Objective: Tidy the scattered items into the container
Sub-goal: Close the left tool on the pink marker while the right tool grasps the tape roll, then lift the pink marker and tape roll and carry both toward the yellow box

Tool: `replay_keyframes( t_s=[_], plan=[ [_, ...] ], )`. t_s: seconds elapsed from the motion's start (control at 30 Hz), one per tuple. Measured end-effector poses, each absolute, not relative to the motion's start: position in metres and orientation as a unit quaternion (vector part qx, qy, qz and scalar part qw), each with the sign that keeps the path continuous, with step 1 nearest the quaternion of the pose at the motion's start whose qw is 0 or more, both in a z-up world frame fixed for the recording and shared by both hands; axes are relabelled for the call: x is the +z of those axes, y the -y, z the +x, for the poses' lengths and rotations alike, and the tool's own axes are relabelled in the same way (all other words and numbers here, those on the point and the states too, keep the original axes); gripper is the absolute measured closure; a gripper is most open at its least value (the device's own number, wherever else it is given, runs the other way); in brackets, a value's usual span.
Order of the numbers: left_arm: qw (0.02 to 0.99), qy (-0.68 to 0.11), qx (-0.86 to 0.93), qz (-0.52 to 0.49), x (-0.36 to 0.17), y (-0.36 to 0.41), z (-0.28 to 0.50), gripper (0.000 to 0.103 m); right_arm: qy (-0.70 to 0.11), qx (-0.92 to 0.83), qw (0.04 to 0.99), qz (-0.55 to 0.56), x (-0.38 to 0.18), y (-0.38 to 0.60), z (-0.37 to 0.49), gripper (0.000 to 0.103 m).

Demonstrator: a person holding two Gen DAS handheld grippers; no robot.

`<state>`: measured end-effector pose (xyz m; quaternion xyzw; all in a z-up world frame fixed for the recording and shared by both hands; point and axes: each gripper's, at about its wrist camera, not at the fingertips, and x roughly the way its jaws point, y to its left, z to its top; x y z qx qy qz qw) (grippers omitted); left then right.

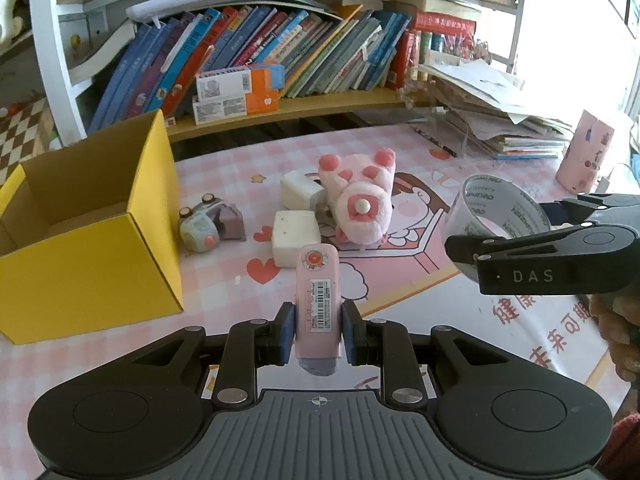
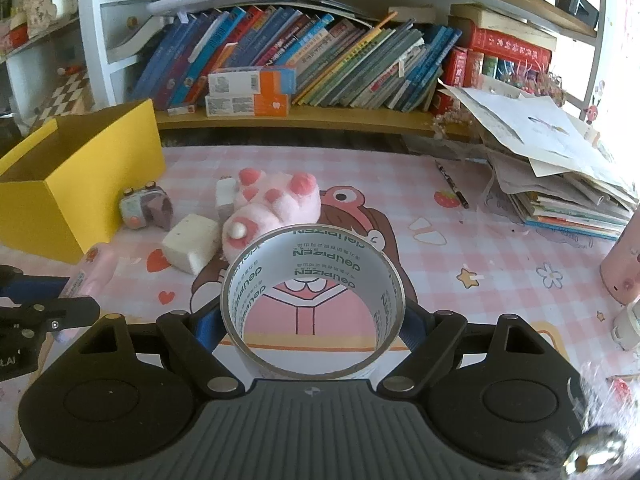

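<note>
Desk (image 1: pixel 420 148) with pink checked cartoon mat, carrying all items below; bookshelf (image 2: pixel 320 116) along its far edge, filled with leaning books (image 2: pixel 340 64) and two orange-and-white cartons (image 1: pixel 236 94); paper stack (image 2: pixel 560 168) at the far right, well apart from the yellow box

Yellow box (image 1: pixel 92 248), open-topped, cardboard interior visible, standing at the left of the desk; this is the landmark for the positions that follow

Plush toy (image 1: pixel 360 200), pink and white, lying right of the yellow box near the desk centre; two white blocks (image 1: pixel 294 236) touching or just beside the plush toy, on the side facing the box; small toy car (image 1: pixel 200 222) overturned, between the blocks and the box, near the box wall; pencil (image 2: pixel 452 184) far right of the box, near the paper stack

Right gripper (image 2: pixel 312 320) held off the desk, right of the box, jaws set wide and clamped on the outside of a tape roll (image 2: pixel 312 304); roll opening faces the camera

Left gripper (image 1: pixel 318 332) raised just right of the box front corner, jaws narrow and clamped on a pink eraser case (image 1: pixel 318 300) bearing a barcode label, case upright between the pads (image 1: pixel 289 332)
</note>
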<state>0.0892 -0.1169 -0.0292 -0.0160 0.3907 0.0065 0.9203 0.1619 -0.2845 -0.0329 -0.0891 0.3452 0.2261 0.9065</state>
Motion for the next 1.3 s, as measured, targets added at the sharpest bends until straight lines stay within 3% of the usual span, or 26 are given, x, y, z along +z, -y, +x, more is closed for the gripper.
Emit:
replay_keyframes(
  t_s=[1.3],
  plan=[
    [0.941,-0.339,0.001,-0.014,-0.002,0.105,0.042,0.080,-0.319,0.210,0.920,-0.088,-0.012,0.291,0.121,0.020]
  ],
)
